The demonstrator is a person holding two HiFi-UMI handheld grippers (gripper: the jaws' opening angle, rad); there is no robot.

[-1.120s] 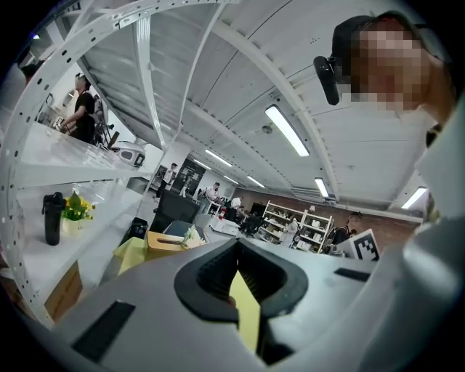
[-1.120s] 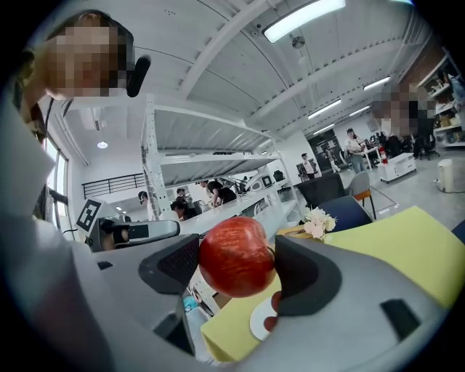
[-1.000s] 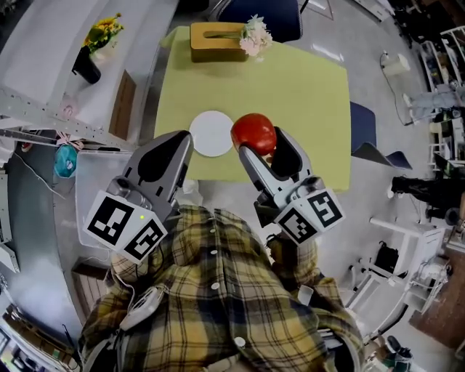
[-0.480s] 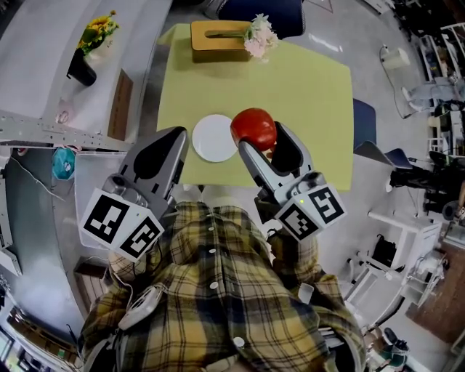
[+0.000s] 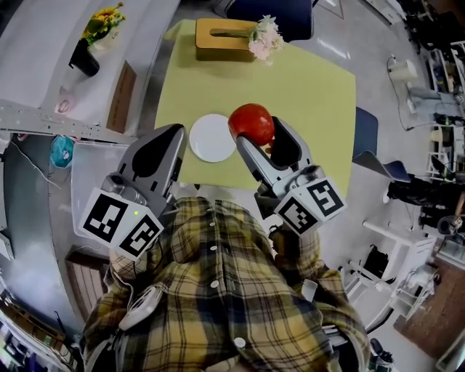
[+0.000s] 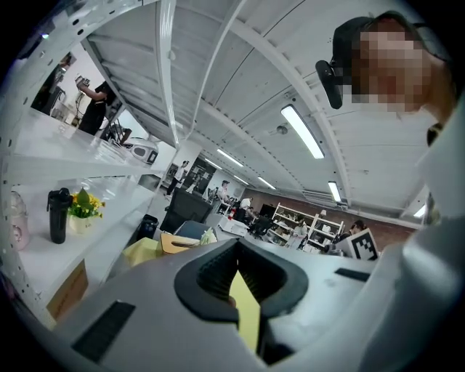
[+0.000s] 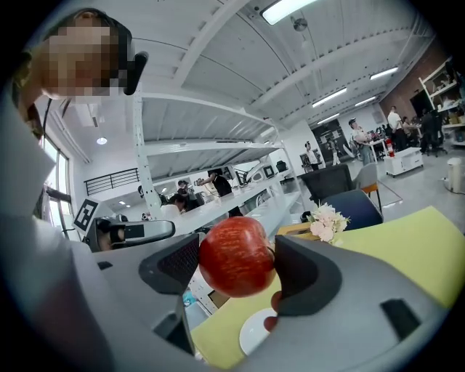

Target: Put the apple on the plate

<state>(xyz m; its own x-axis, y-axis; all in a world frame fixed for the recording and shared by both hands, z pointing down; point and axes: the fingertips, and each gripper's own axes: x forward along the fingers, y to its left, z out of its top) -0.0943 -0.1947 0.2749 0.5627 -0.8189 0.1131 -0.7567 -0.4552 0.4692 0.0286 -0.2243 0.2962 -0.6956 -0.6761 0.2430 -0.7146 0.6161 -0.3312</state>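
Note:
A red apple (image 5: 251, 123) hangs in the air above the yellow table (image 5: 305, 87), and my right gripper (image 5: 256, 135) is shut on it. In the head view the apple overlaps the right rim of the white plate (image 5: 211, 138), which lies near the table's front edge. In the right gripper view the apple (image 7: 237, 256) fills the gap between the two pads, with the plate (image 7: 254, 330) below it and lower in the frame. My left gripper (image 5: 173, 134) hovers just left of the plate, shut, with nothing in it. Its view shows only a sliver of yellow table (image 6: 245, 309) between the pads.
A wooden box (image 5: 221, 34) and a bunch of pale flowers (image 5: 264, 38) stand at the table's far edge. A blue chair (image 5: 280, 16) is behind the table. A white shelf with a black vase of yellow flowers (image 5: 91, 47) runs along the left.
The right gripper has carried the apple slightly forward and left, so it overlaps the plate's rim a little more. The left gripper has hardly moved.

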